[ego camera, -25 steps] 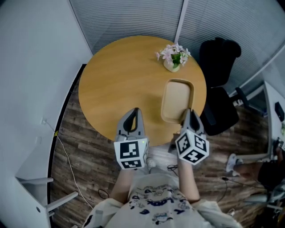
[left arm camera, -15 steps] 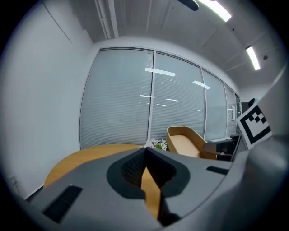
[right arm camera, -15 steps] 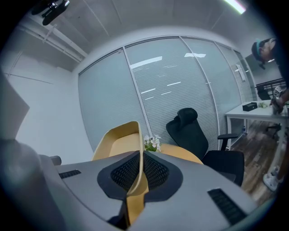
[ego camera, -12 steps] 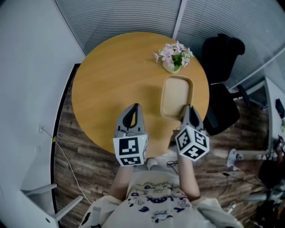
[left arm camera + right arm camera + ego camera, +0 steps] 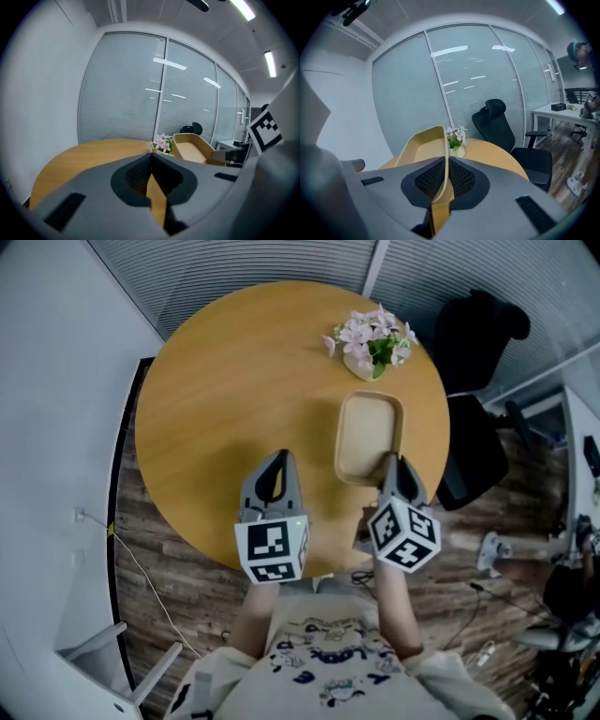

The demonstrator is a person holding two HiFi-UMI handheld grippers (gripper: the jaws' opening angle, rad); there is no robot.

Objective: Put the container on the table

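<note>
Table [image 5: 234, 381]: round, wooden. Container [image 5: 367, 437] sat over table's right part, nearer its front edge; couldn't tell whether base touched table. Judged task near its end: settling flat and letting go still left. My right gripper [image 5: 392, 460] was clamped on container's near rim, wall pinched between pads. My left gripper [image 5: 278, 457] hovered over table's front edge, jaws together, nothing between.

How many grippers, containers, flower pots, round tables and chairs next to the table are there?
Grippers: 2, left gripper and right gripper
Container: 1
Flower pot: 1
Table: 1
Chair: 1
Total: 6
</note>
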